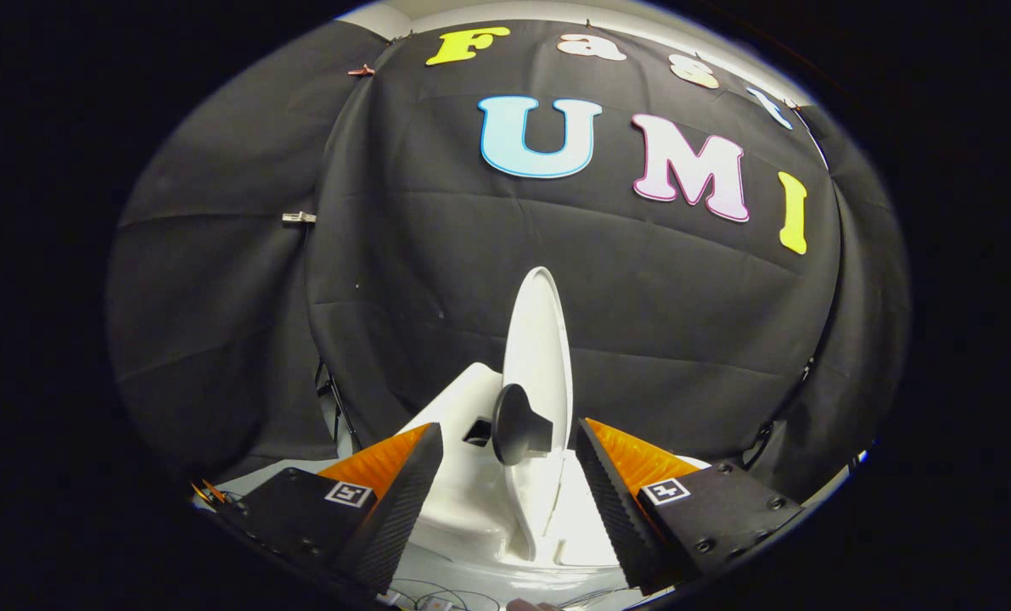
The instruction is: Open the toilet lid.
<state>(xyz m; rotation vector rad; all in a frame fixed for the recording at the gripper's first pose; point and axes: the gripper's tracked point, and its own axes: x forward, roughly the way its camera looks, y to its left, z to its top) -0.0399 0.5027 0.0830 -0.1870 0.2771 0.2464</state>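
A white toilet (463, 501) sits just ahead of my fingers. Its white lid (539, 339) stands upright, seen nearly edge-on, rising between and beyond the fingers. A dark round knob (515, 423) sticks out from the lid's left face on a short stem. My gripper (509, 509) is open, its fingers (403, 509) standing wide apart on either side of the lid's lower part, touching neither the lid nor the knob. The toilet's body to the left of the lid has a small dark rectangular opening (477, 433).
The black cloth wall (386, 280) hangs close behind the toilet. A thin dark stand or cable (335, 407) shows at the left beside the cloth. Pale floor (437, 585) with some wires lies below the fingers.
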